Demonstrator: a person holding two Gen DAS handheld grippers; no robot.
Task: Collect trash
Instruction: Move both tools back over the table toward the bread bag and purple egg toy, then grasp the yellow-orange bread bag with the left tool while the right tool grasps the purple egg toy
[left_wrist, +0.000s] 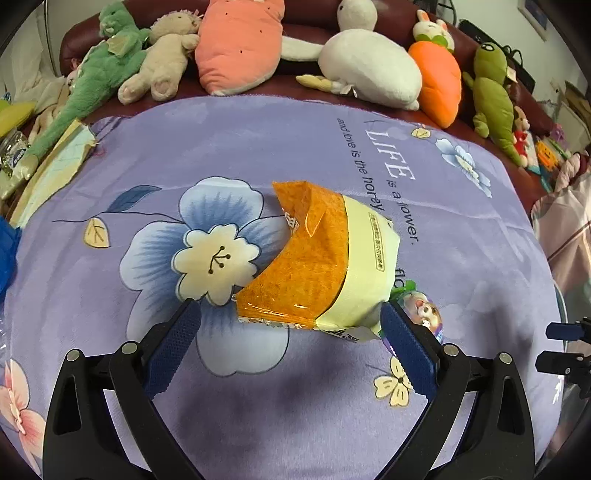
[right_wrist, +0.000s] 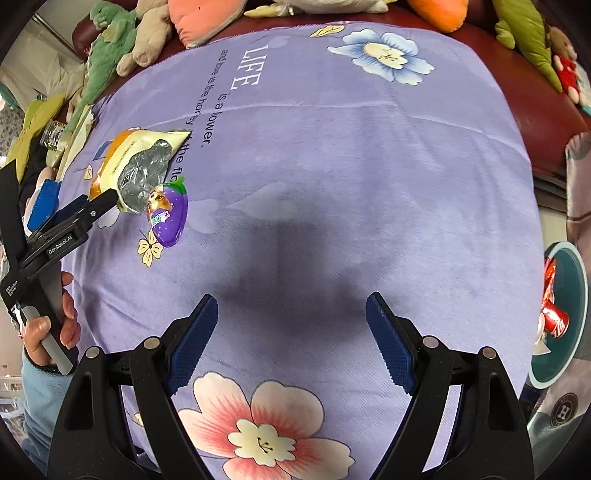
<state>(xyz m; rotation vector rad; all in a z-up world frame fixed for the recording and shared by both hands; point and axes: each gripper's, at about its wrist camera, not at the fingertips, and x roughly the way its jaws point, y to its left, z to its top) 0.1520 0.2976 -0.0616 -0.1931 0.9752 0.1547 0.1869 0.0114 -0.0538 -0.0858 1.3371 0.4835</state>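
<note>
My left tongs (left_wrist: 291, 314) stand wide around the near end of the orange snack bag (left_wrist: 314, 258) on the purple blanket (left_wrist: 258, 147), pads not touching it. My right tongs (right_wrist: 291, 317) gape empty over bare blanket, a purple wrapper (right_wrist: 168, 214) beside the bag and plush toys (left_wrist: 236, 44) beyond.

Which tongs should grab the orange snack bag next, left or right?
Left. The left tongs are open with the orange snack bag lying between their tips; the right tongs are open over bare blanket.
</note>
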